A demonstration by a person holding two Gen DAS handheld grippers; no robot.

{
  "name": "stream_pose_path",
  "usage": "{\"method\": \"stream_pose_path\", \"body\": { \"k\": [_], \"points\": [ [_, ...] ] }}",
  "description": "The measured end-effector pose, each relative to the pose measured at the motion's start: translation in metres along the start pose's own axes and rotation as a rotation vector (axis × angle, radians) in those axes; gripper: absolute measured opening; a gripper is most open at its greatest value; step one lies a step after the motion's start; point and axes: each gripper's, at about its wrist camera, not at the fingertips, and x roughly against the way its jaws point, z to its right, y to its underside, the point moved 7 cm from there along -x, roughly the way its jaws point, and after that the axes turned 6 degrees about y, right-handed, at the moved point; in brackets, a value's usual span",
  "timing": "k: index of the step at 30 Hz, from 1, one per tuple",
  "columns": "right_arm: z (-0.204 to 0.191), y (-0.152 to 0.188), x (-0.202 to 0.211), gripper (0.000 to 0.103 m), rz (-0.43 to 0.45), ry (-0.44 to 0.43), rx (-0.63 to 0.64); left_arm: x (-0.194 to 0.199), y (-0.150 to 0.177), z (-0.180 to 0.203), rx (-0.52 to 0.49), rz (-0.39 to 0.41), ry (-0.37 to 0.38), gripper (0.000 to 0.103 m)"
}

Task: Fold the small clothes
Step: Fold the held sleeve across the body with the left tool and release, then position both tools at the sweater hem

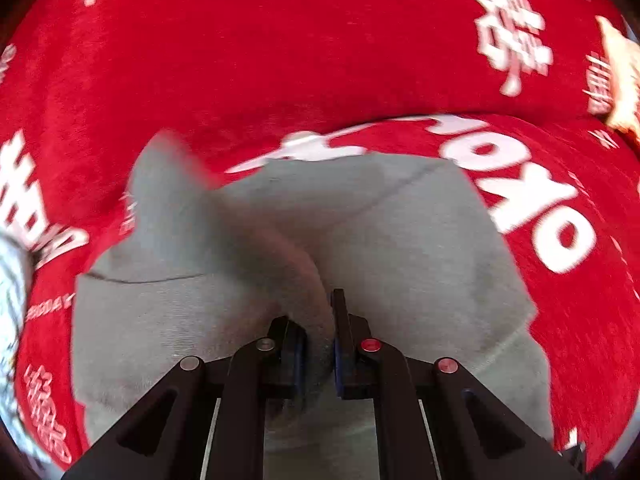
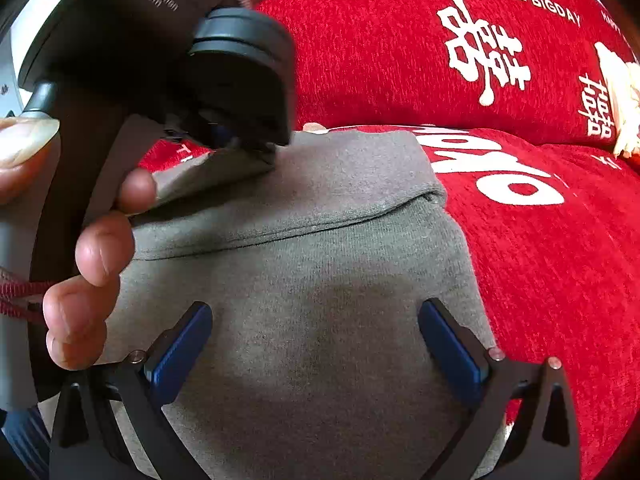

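A small grey garment (image 1: 400, 248) lies on a red cloth with white lettering (image 1: 280, 60). My left gripper (image 1: 320, 340) is shut on a raised fold of the grey garment, which runs up and to the left from its pads. In the right wrist view the left gripper (image 2: 256, 152) pinches the garment's far left edge, held by a hand (image 2: 96, 256). The grey garment (image 2: 312, 280) shows a folded flap across its far part. My right gripper (image 2: 316, 344) is open and empty, just above the garment's near part.
The red cloth (image 2: 540, 260) covers the whole surface around the garment. A pale cream object (image 2: 624, 96) lies at the far right edge; it also shows in the left wrist view (image 1: 624, 80). A white patterned thing (image 1: 10, 320) sits at the left edge.
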Motion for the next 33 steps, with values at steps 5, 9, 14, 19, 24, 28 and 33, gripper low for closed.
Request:
{"method": "stream_pose_path", "body": {
  "k": [5, 9, 14, 19, 24, 28, 33],
  "points": [
    [0.001, 0.002, 0.000, 0.103, 0.004, 0.001, 0.003, -0.009, 0.001, 0.015, -0.042, -0.035, 0.145, 0.010],
    [0.003, 0.003, 0.001, 0.103, 0.007, -0.004, 0.005, -0.014, 0.005, 0.020, -0.052, -0.057, 0.217, 0.010],
    [0.003, 0.006, 0.004, 0.103, 0.015, -0.039, 0.015, -0.003, 0.007, 0.017, -0.010, -0.041, 0.307, 0.084],
    [0.019, 0.007, 0.014, 0.103, 0.012, -0.090, -0.042, 0.025, 0.004, 0.010, -0.057, 0.008, 0.304, 0.086],
    [0.046, -0.025, 0.023, 0.103, 0.057, -0.021, -0.101, 0.059, 0.016, -0.047, 0.046, 0.119, 0.293, 0.086],
    [0.021, -0.072, 0.022, 0.103, 0.098, -0.075, -0.061, 0.059, 0.040, -0.122, 0.203, 0.145, 0.178, 0.086],
    [-0.047, -0.101, -0.018, 0.103, 0.008, -0.194, 0.042, 0.032, 0.083, -0.190, 0.386, 0.067, 0.068, 0.086]
  ]
}}
